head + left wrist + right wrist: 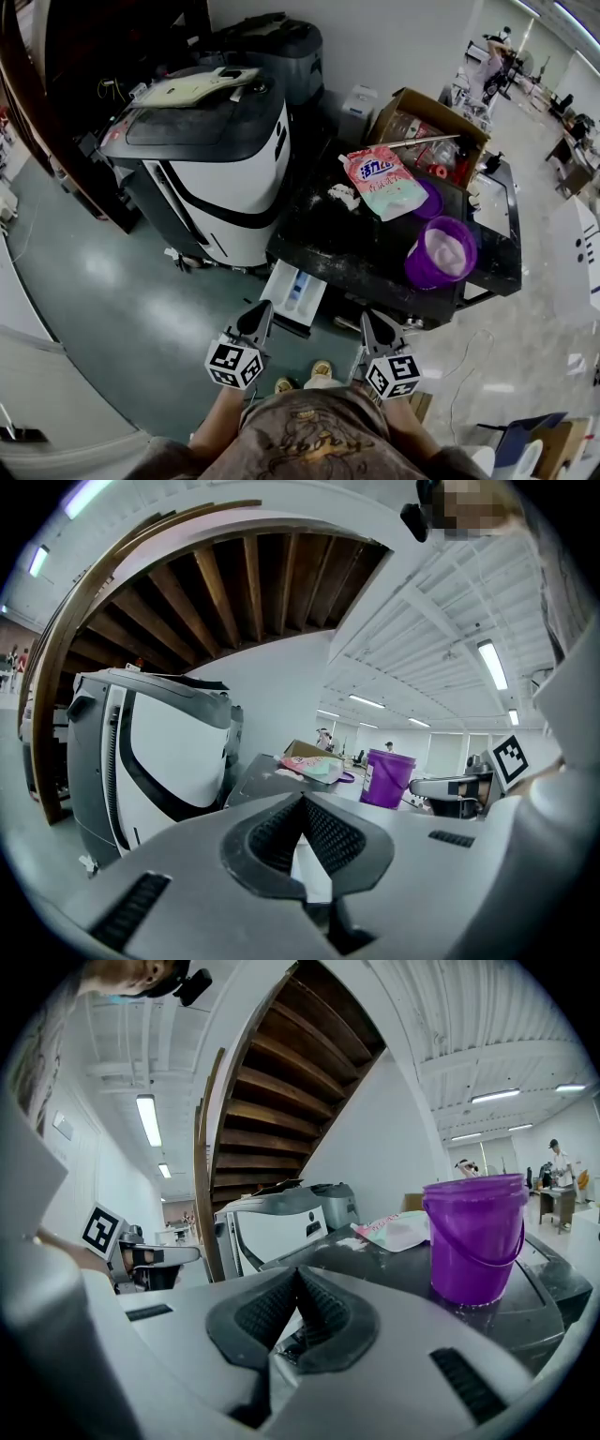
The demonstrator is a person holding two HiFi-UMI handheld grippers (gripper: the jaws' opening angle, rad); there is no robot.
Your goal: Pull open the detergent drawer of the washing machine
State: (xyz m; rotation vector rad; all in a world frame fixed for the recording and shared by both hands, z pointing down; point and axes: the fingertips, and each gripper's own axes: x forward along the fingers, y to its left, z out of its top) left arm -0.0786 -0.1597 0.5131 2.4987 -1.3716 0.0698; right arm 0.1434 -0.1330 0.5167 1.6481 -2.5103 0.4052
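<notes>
The washing machine (366, 246) is the low unit with a black top in the middle of the head view. Its white detergent drawer (296, 292) sticks out of the front at the left, and a blue insert shows inside it. My left gripper (257, 323) hangs just below the drawer, apart from it, its jaws shut with nothing between them. My right gripper (374, 330) is beside it under the machine's front edge, also shut and holding nothing. In the left gripper view (302, 803) and the right gripper view (296, 1274) the ribbed pads meet at the tips.
A purple bucket (441, 251) and a pink detergent bag (384, 183) sit on the machine's top. A big white-and-black machine (216, 159) stands to the left, an open cardboard box (427, 122) behind. A wooden staircase (272, 1072) rises at the far left. People stand far off.
</notes>
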